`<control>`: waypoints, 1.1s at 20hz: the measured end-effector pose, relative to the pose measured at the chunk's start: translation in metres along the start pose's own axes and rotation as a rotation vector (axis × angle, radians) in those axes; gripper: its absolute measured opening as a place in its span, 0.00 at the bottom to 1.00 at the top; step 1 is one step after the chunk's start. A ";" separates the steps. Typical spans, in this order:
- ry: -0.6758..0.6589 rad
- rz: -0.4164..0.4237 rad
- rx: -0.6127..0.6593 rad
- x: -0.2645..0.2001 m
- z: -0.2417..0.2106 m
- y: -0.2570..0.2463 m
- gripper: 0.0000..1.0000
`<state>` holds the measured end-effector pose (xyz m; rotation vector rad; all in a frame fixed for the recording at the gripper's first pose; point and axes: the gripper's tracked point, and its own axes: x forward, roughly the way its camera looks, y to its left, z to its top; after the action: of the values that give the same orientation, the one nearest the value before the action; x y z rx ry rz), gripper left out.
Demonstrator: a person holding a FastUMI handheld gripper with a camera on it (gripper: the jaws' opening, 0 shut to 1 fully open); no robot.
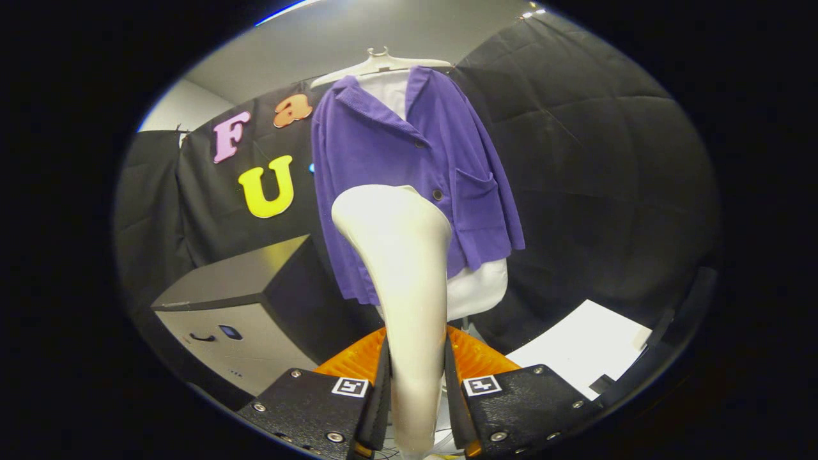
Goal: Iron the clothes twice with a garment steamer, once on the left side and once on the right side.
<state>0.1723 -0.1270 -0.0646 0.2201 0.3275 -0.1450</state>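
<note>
The tool [416, 383] has both fingers pressed against the handle of the cream garment steamer [402, 255], so the gap between them is fully taken. The steamer's broad head rises straight ahead and covers the lower middle of the purple jacket [422, 160], which hangs on a white hanger [380, 64] beyond it. To the left stands a grey box-shaped machine [236, 306], close beside the jacket's hem, leaving only a narrow way through on that side. To the right there is open room in front of the black cloth wall, above a bare white surface [581, 351].
</note>
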 end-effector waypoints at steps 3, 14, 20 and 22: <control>-0.053 0.052 -0.039 -0.045 0.007 0.023 0.40; -0.121 0.183 -0.117 -0.109 0.007 0.092 0.40; -0.114 0.208 -0.131 -0.113 0.007 0.103 0.40; -0.113 0.211 -0.128 -0.115 0.009 0.105 0.39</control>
<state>0.0859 -0.0156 0.0018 0.1177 0.1990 0.0714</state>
